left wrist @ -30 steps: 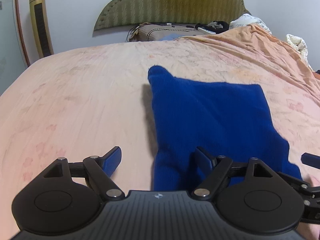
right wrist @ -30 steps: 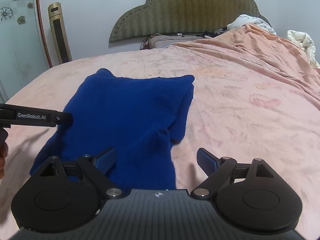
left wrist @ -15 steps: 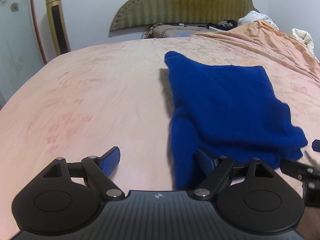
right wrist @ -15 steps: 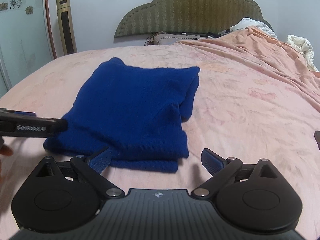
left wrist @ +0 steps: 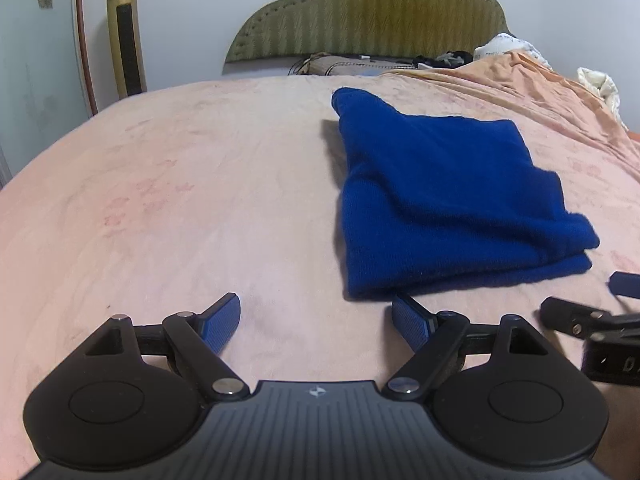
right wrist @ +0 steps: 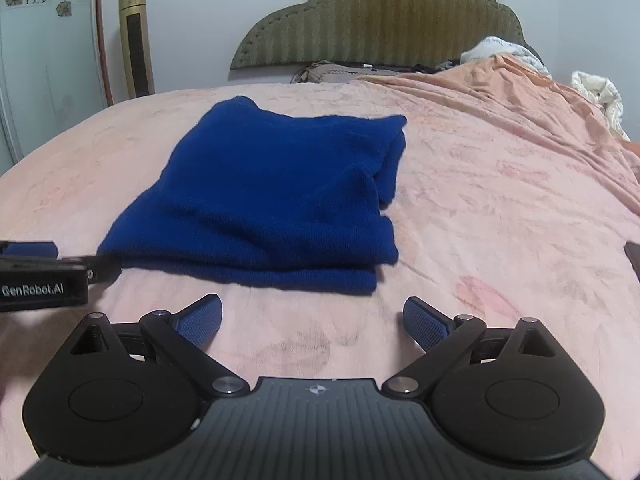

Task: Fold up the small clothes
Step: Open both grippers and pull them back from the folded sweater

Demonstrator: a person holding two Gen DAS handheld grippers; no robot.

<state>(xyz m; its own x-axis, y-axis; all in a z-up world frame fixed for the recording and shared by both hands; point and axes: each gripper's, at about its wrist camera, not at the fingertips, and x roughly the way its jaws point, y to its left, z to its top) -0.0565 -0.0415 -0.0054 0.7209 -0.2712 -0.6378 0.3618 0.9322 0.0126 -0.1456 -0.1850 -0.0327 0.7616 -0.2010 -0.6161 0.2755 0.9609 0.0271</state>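
Left wrist view, sweater (left wrist: 440,200): blue knit, folded in layers on pink bedsheet (left wrist: 180,200).
Count: one sweater, two grippers.
Left gripper (left wrist: 316,320): released, empty.
Right gripper (right wrist: 312,320): released, empty.

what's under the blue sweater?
The folded blue sweater lies directly on the pink bedsheet. Only its own folded layers show at the near edge; anything between or beneath them is covered.

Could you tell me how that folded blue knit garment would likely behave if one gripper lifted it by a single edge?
The blue knit garment would probably sag and unfold, since its stacked layers lie loose and soft at the near edge. It looks light for its bulk. On the pink bedsheet, a push would likely bunch it rather than slide it.
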